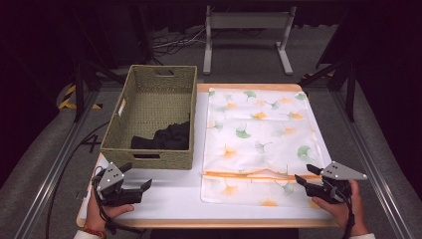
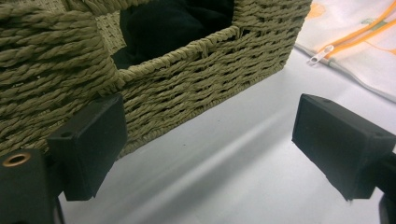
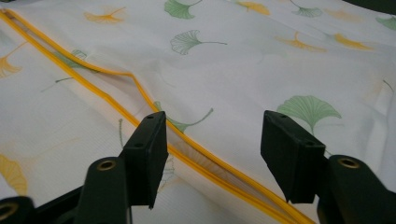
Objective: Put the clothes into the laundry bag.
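A white fabric laundry bag printed with green and orange ginkgo leaves [image 1: 259,134] lies flat across the right half of the bench, its far edge along the bench's far edge and its near edge close to the near edge. An orange-trimmed zipper [image 3: 196,156] runs crosswise through the bag's near part; the opening is partly parted, its two orange edges gaping slightly towards the right edge of the bench. A small silver zipper pull [image 2: 321,54] rests at the bag's left end, near the middle of the bench. The cloth is smooth, with faint wrinkles beside the opening.
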Demonstrator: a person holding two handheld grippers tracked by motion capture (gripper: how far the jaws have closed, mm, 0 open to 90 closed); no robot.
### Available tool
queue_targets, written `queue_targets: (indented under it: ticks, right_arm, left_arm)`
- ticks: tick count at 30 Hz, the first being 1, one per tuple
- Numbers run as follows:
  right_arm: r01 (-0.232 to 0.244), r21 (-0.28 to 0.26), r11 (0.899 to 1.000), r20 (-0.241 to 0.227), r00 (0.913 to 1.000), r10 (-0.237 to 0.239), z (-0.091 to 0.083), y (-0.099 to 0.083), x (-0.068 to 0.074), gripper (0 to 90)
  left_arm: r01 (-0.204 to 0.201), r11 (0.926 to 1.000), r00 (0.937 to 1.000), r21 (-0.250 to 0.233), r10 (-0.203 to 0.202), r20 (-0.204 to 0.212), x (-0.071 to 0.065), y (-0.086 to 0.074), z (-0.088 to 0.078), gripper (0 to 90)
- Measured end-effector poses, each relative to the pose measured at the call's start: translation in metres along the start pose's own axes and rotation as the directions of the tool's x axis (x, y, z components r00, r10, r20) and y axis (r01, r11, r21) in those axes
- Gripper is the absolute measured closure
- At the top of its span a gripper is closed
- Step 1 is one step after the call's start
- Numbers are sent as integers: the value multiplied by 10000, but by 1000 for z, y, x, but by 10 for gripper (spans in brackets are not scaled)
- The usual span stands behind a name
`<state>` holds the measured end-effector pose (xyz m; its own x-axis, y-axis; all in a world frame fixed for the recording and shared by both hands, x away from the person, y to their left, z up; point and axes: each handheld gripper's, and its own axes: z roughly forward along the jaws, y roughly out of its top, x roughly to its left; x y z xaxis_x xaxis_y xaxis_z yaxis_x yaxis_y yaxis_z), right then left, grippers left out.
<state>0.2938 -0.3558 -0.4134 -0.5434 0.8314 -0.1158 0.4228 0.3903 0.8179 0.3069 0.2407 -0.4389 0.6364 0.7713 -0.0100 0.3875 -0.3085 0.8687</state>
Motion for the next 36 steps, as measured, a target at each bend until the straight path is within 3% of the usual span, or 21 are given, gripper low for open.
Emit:
queue_targets:
  ticks: [7,11,14,20,25,31,36]
  right_arm:
    - [416,75,9991,-677,9969,-410,13,10,7,516]
    - [722,242,9971,-950,9930,-696,23,17,15,515]
    - [949,347,9949,-1133,9894,-904,31,23,20,492]
    - [1074,767,9913,-1598,9827,-941,52,30,29,469]
    - [1200,998,9877,-1640,9811,-1026,65,39,31,486]
    - [900,1207,9886,-1800,9814,-674,79,41,26,527]
    - [1079,1513,9826,-1789,9806,-802,89,43,27,592]
  left_arm:
    - [-129,9999,9998,110,130,-116,0,0,2,122]
    - [10,9999,10000,109,-10,-38,1,-1,3,126]
    - [-118,9997,9999,192,119,-35,1,-1,4,126]
    - [-1,9999,10000,102,1,-5,2,-1,2,128]
    - [-76,10000,10000,60,76,26,1,-1,2,130]
    - [31,10000,10000,36,-31,16,1,-1,1,130]
    - [45,10000,9999,19,-46,98,2,-1,1,131]
